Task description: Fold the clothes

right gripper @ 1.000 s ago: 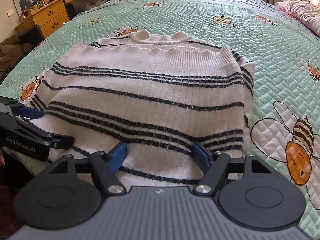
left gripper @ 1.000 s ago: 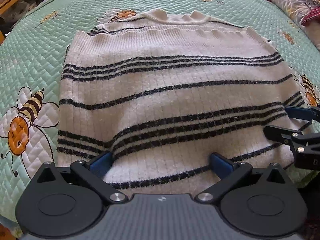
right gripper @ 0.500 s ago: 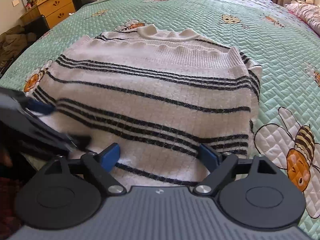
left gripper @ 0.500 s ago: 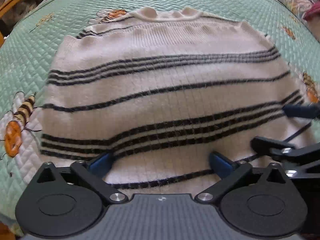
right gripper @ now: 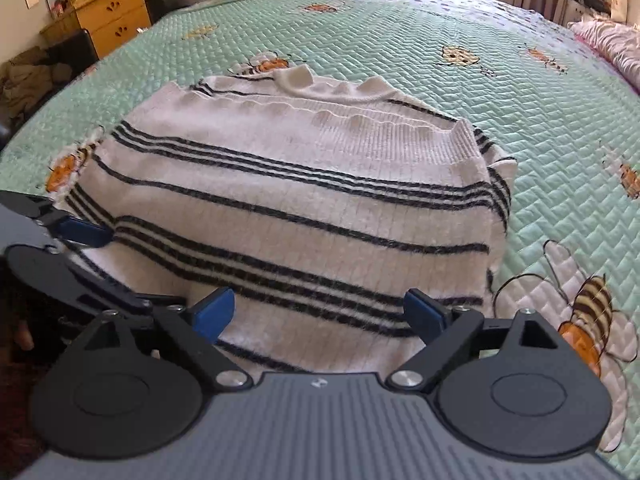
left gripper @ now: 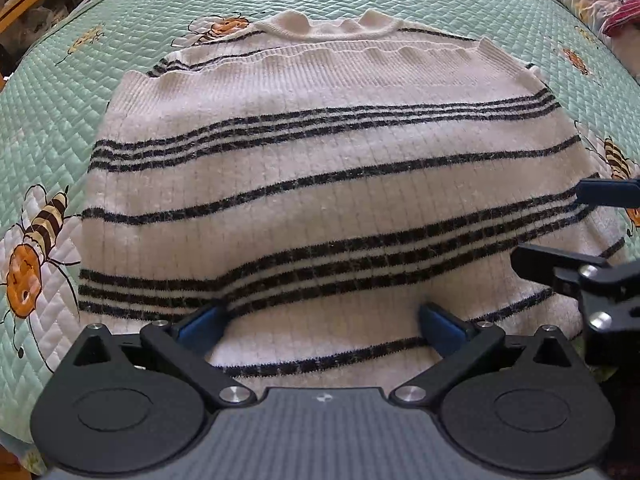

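Observation:
A white knit sweater (left gripper: pixel 320 184) with black stripes lies folded on the bed, its collar at the far end. It also fills the middle of the right wrist view as the sweater (right gripper: pixel 304 200). My left gripper (left gripper: pixel 320 320) stands open over the near edge, blue pads wide apart, gripping nothing. My right gripper (right gripper: pixel 320 306) is open just as wide over the near right part of the same edge. Each gripper shows in the other's view: the right gripper (left gripper: pixel 548 224) at the sweater's right side, the left gripper (right gripper: pixel 140 268) at its left side.
The sweater rests on a mint-green quilted bedspread (right gripper: pixel 440 20) printed with bees. A pink pillow (right gripper: pixel 612 44) lies at the far right. A wooden dresser (right gripper: pixel 116 16) stands beyond the bed's left side, with dark clothes (right gripper: pixel 28 76) piled beside it.
My right gripper's jaws have spread wider over the sweater's near edge. The left gripper shifted a little early on, then held still with its jaws unchanged.

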`<state>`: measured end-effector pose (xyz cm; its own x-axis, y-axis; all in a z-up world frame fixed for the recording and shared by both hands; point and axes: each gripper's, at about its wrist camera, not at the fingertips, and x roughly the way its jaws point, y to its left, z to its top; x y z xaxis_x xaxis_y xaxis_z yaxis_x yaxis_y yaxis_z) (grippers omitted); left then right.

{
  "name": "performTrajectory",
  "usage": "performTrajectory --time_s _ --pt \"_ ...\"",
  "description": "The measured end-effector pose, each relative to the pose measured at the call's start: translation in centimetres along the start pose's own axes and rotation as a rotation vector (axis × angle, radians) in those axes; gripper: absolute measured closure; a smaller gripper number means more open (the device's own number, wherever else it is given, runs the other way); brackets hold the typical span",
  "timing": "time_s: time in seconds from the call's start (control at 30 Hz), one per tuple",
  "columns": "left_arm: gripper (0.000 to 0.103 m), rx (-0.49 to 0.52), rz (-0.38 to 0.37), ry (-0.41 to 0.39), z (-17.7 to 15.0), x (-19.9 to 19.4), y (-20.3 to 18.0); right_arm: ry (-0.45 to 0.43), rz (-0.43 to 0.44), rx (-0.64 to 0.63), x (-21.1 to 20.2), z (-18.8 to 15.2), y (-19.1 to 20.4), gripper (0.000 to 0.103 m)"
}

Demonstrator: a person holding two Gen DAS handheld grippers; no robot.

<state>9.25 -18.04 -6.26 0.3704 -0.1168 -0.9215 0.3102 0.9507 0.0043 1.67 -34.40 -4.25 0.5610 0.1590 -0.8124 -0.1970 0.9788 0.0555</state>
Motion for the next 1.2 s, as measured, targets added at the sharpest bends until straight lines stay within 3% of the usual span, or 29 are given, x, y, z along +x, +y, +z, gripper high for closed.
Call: performTrajectory --time_s 0.37,1.03,1.1,1.2 --pt "0.001 0.008 0.007 0.007 0.1 0.1 -0.1 0.041 0.011 0.017 1.5 -0.4 -1.0 0.004" --pt "0.001 0.01 0.016 0.021 0.4 0.2 -0.2 0.055 0.018 0.019 1.6 -0.1 -1.0 0.003" --pt "0.001 0.011 0.007 0.019 0.3 0.1 -0.1 0.038 0.026 0.023 1.0 0.1 -1.0 0.004" --pt "0.001 0.008 -0.012 0.012 0.2 0.0 0.3 -0.083 0.091 0.028 -1.0 1.5 -0.8 0.004"
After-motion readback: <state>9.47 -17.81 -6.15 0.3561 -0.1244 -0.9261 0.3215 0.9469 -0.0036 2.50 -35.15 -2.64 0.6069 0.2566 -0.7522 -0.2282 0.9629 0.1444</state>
